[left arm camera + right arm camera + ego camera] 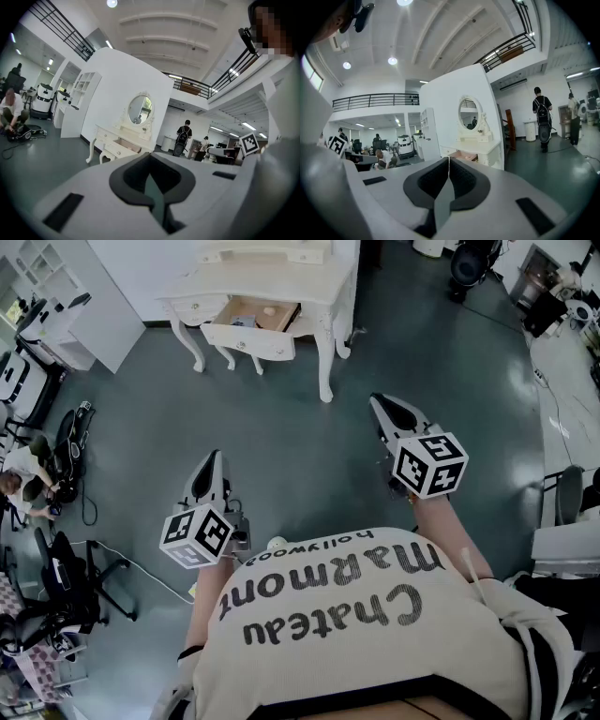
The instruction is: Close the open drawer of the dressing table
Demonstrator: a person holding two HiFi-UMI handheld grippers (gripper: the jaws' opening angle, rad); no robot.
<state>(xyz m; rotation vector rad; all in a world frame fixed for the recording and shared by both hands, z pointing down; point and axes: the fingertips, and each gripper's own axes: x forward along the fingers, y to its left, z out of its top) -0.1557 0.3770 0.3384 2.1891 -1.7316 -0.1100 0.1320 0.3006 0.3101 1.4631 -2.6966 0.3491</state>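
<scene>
The cream dressing table (281, 282) stands far ahead of me on the grey floor. Its middle drawer (251, 326) is pulled out, and the wooden inside shows. In the left gripper view the table (110, 136) with its oval mirror is small and distant, its drawer (123, 146) open. The right gripper view shows the table (480, 149) from its other side. My left gripper (214, 460) (150, 155) is shut on nothing, and so is my right gripper (379, 402) (448, 160). Both hang in the air well short of the table.
A person (21, 486) crouches by bags at the left. Office chairs (66, 577) and a floor cable (141, 570) lie left of me. A white cabinet (89, 296) stands left of the table. A person with a backpack (183, 138) (542, 117) stands far off.
</scene>
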